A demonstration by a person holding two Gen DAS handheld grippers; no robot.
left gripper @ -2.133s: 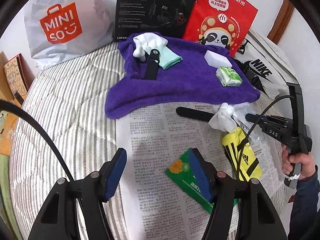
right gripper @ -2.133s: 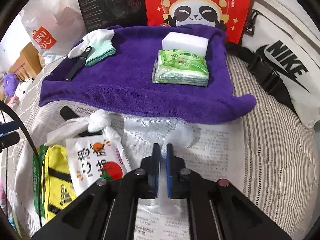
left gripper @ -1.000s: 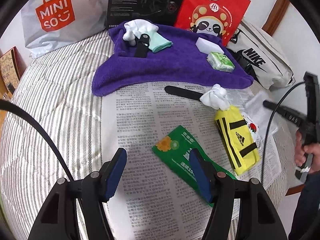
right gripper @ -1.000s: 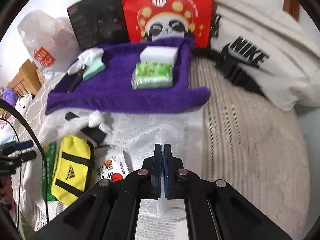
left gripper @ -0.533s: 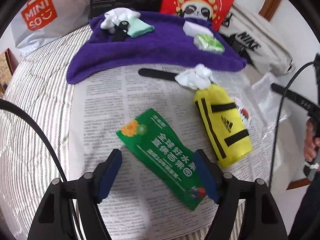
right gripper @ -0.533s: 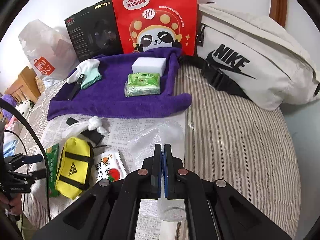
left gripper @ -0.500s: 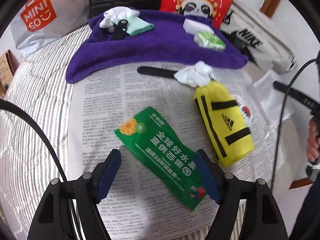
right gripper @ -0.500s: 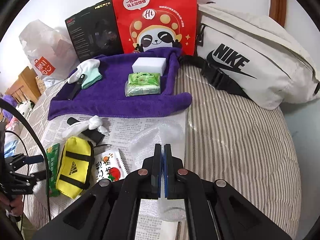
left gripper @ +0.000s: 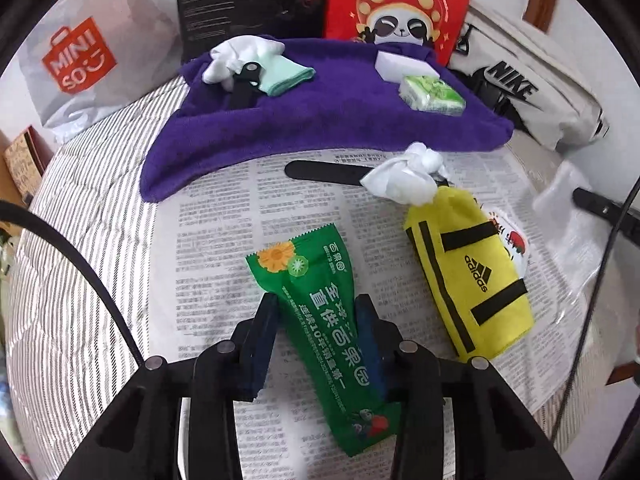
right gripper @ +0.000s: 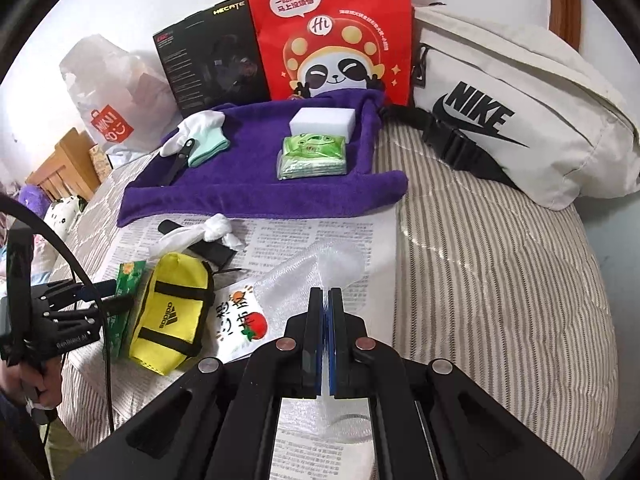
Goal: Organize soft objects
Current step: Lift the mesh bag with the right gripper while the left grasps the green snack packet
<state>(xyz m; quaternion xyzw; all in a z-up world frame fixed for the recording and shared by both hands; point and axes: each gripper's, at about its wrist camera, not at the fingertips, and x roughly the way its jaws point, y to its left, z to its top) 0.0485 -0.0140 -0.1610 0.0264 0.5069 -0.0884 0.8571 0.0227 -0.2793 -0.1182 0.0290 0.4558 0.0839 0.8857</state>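
Left gripper [left gripper: 316,328] first: I see its blue-padded jaws either side of the flat green foil snack packet [left gripper: 324,324], having just been closing in on it, and both pads now look to be pressing the packet's long edges about midway along. The packet is glossy and crinkled, with an orange flower print at its far end, and it lies slantwise on the printed newspaper sheet [left gripper: 224,240] spread over the striped quilted bed [left gripper: 80,240].

Just right of the packet lies a small yellow fabric duffel-shaped pouch with black straps [left gripper: 468,280], soft and tube-like. A knotted white cloth [left gripper: 404,180] touches its far end and lies over a flat black strap [left gripper: 320,170]. A white printed sachet with a red tomato picture [left gripper: 512,236] peeks out from behind the pouch.

On my other side, the right gripper [right gripper: 325,344] has its jaws pressed together on a thin clear plastic bag [right gripper: 316,272], filmy and wrinkled, which bulges forward over the newspaper beside the sachet.

Further back, a fluffy purple towel [left gripper: 320,120] carries a white and mint sock bundle [left gripper: 256,64], a white foam block [left gripper: 404,66] and a green pack of tissues [left gripper: 432,94], the block touching the tissues.
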